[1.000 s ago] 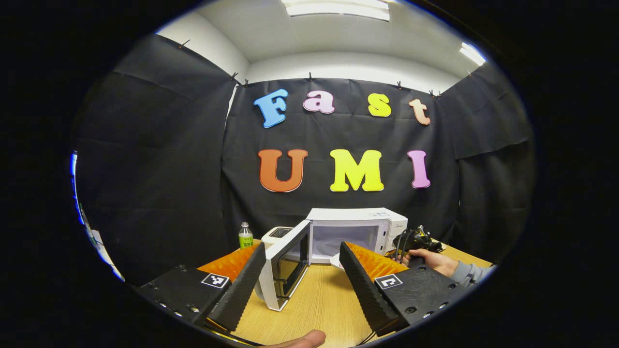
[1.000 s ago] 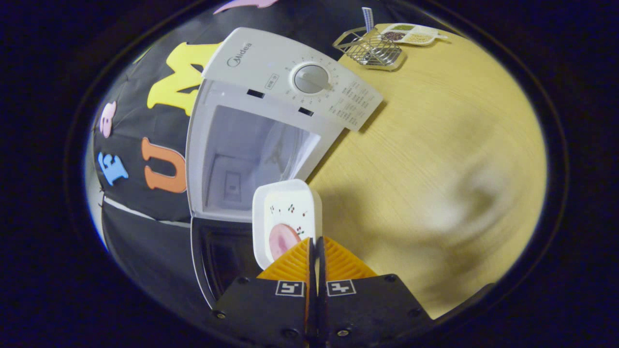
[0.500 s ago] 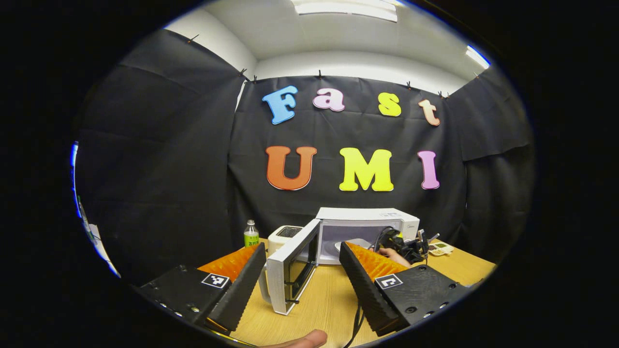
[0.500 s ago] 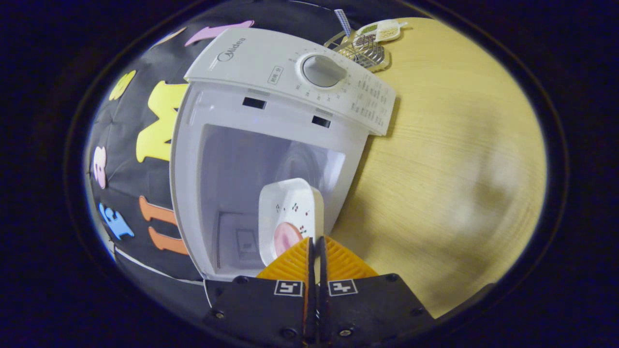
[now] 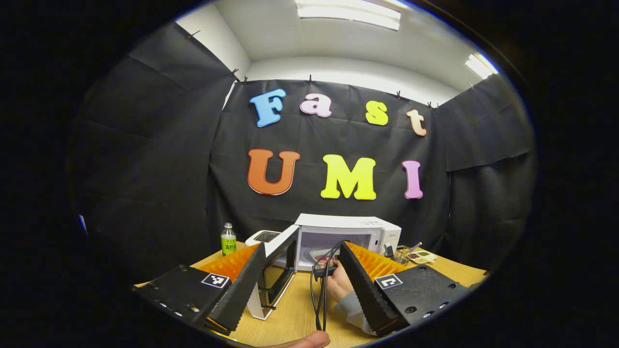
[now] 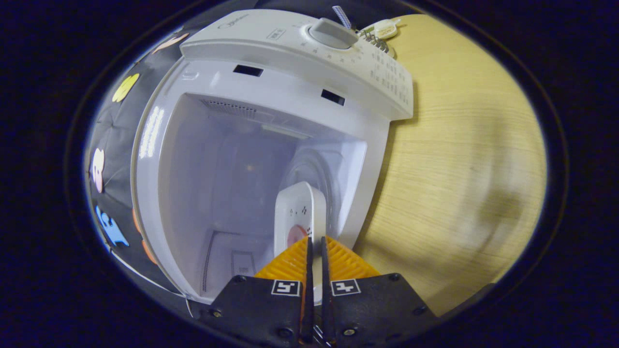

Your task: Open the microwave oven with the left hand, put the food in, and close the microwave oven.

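Right hand-held gripper (image 6: 314, 251) pinches the near rim of the dish (image 6: 300, 215), fingers nearly together, and the dish is at the mouth of the microwave (image 6: 271, 145). It looks stiff, light, glazed and slippery, likely breakable; the rim is the only real purchase. Its long axis points straight into the cavity, food (image 6: 296, 237) at the near end. Left hand-held gripper (image 5: 302, 270) hangs wide open and empty above the table (image 5: 290, 314), near the swung-out door (image 5: 278, 263).
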Action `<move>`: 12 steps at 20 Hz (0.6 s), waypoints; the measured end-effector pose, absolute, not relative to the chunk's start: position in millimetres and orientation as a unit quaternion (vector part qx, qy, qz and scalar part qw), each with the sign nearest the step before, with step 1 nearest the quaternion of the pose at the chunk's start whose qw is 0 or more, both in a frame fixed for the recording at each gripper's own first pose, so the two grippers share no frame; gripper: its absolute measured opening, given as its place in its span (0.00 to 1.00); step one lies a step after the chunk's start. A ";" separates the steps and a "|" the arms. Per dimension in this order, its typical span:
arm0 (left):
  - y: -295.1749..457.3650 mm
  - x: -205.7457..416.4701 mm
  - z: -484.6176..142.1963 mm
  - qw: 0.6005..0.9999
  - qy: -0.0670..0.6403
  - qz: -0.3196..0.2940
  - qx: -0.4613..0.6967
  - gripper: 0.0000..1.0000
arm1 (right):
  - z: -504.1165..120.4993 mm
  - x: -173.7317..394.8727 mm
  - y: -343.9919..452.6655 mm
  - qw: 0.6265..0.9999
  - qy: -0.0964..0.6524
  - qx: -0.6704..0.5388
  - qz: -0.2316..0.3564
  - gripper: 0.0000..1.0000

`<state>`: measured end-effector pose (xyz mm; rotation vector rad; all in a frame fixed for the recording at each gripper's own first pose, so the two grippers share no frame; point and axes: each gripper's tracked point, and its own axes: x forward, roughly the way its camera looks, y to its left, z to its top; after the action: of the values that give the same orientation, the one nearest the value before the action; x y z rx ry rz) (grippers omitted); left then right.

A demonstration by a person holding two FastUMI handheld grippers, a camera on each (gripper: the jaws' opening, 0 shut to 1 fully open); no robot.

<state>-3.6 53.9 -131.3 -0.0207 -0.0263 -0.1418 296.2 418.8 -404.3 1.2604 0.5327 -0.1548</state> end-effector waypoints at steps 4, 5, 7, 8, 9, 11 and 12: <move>53.0 -2.9 -137.1 0.997 -0.015 -0.075 -0.015 0.93 | -402.4 311.3 413.5 0.798 0.206 0.560 -0.084 0.11; 57.8 -1.9 -136.8 0.997 -0.019 -0.068 -0.017 0.93 | -402.4 313.6 412.2 0.804 0.202 0.553 -0.085 0.12; 59.9 -1.2 -136.4 0.997 -0.020 -0.063 -0.028 0.93 | -402.4 317.1 410.7 0.815 0.195 0.538 -0.086 0.11; 58.9 -1.0 -137.2 0.997 -0.019 -0.066 -0.035 0.93 | -403.5 319.3 410.6 0.821 0.193 0.530 -0.085 0.11; 58.5 -1.2 -138.1 0.997 -0.018 -0.068 -0.040 0.93 | -403.0 319.3 409.2 0.826 0.189 0.524 -0.084 0.11; 65.2 -1.0 -141.0 0.997 -0.013 -0.062 -0.041 0.94 | -398.2 318.3 406.1 0.838 0.177 0.510 -0.080 0.12; 69.2 -1.1 -143.4 0.998 -0.009 -0.057 -0.040 0.94 | -391.4 318.5 404.2 0.847 0.163 0.500 -0.076 0.14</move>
<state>-1.1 69.2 -143.4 -0.0807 -0.0186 -0.1137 318.5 404.2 -391.4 1.0540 0.3445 -0.1598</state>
